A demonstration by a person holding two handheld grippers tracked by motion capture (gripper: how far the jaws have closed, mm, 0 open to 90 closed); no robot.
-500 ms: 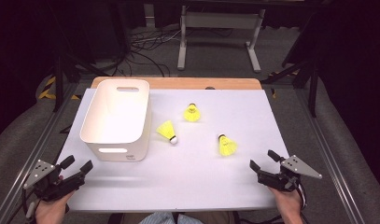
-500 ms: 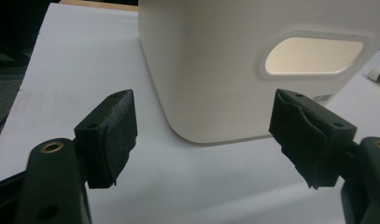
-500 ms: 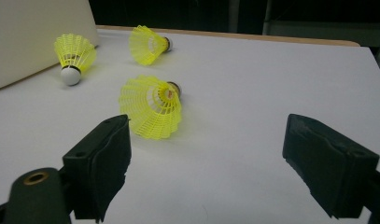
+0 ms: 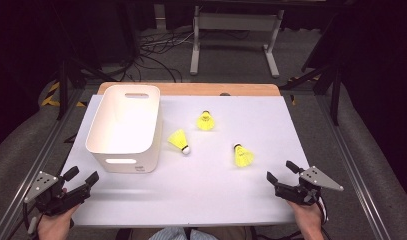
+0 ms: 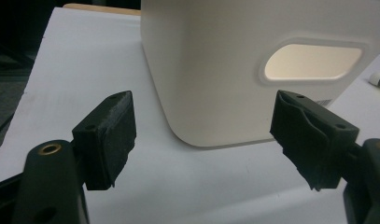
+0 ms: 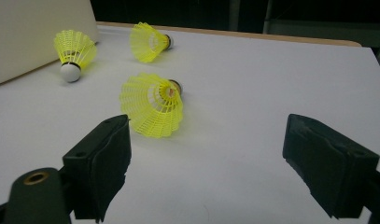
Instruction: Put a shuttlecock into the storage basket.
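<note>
A: Count, please. Shuttlecocks?

B: Three, all yellow, all lying on the white table top point(image 4: 156, 200). The nearest shuttlecock point(image 4: 242, 156) lies toward the right edge, closest to the right gripper point(image 4: 283, 172). The middle shuttlecock point(image 4: 179, 140) lies just beside the bin's right wall, white cork toward the near edge. The far shuttlecock point(image 4: 206, 121) lies closer to the back edge.

A: Containers?

B: One white bin point(image 4: 122, 158), in the left half, running from near the back edge toward the middle. A handle slot shows in its near wall and another in its far wall.

A: Grippers?

B: Two, one per hand. The left gripper point(image 4: 82, 177) sits at the near left corner, jaws spread wide with nothing between them; in the left gripper view they face the bin's near wall, apart from it. The right gripper sits at the near right corner, jaws likewise wide apart and holding nothing. In the right gripper view the nearest shuttlecock lies just beyond the pads point(image 6: 106, 158), untouched.
</note>
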